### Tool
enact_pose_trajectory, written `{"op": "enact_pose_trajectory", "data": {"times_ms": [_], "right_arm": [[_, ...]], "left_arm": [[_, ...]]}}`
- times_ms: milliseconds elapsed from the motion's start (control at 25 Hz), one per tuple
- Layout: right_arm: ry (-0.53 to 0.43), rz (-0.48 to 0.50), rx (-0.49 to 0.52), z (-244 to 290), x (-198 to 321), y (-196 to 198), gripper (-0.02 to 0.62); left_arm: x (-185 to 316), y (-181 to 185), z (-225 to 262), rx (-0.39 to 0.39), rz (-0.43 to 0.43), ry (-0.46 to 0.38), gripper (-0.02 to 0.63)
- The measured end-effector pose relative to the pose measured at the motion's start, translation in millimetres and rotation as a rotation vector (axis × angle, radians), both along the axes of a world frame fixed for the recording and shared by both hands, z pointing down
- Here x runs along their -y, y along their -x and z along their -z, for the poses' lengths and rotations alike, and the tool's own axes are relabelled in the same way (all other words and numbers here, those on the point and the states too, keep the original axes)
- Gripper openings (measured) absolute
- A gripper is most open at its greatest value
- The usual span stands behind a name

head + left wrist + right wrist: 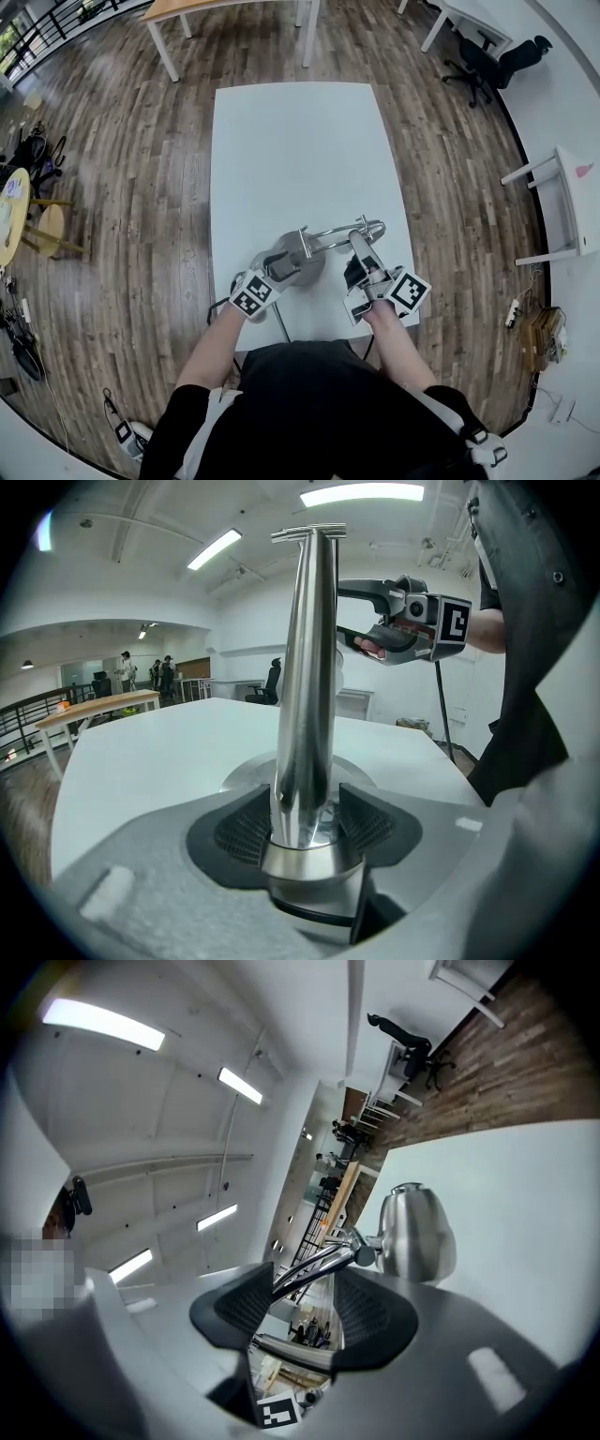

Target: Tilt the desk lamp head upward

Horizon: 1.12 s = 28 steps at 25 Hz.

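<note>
A chrome desk lamp (302, 255) stands at the near end of the white table (291, 150). My left gripper (281, 265) is shut low on its tapered post (305, 686), which both pads (246, 829) touch. From the post's top, twin thin arm rods (333, 232) run right to the bell-shaped lamp head (375, 228). My right gripper (359, 246) is up at that arm. In the right gripper view the rods (314, 1265) pass between its jaws, with a gap left beside them, and the head (417, 1232) lies just past the tips. The left gripper view shows daylight between the right gripper's (361, 611) fingers.
The lamp's cord (279, 323) drops off the table's near edge. Wooden floor surrounds the table. An office chair (487, 58) and other white tables (562, 202) stand to the right, and a wooden table (234, 14) is at the back.
</note>
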State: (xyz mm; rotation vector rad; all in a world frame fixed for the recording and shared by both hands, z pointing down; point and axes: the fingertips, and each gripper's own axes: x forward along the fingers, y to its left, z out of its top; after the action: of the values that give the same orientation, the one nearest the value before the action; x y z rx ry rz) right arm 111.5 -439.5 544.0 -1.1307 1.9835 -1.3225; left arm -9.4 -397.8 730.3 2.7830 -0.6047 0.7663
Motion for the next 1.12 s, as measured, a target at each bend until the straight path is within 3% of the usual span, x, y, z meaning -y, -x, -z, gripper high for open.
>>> {"op": "enact_pose_trajectory", "data": {"times_ms": [480, 1120], "right_arm": [[-0.124, 0.065, -0.175, 29.8, 2.3, 8.7, 0.19], [-0.197, 0.086, -0.358, 51.7, 1.3, 13.4, 0.176]], "left_arm": [[3.0, 3.9, -1.9, 0.011, 0.019, 0.006, 0.238], [2.8, 5.5, -3.0, 0.016, 0.016, 0.007, 0.238]]}}
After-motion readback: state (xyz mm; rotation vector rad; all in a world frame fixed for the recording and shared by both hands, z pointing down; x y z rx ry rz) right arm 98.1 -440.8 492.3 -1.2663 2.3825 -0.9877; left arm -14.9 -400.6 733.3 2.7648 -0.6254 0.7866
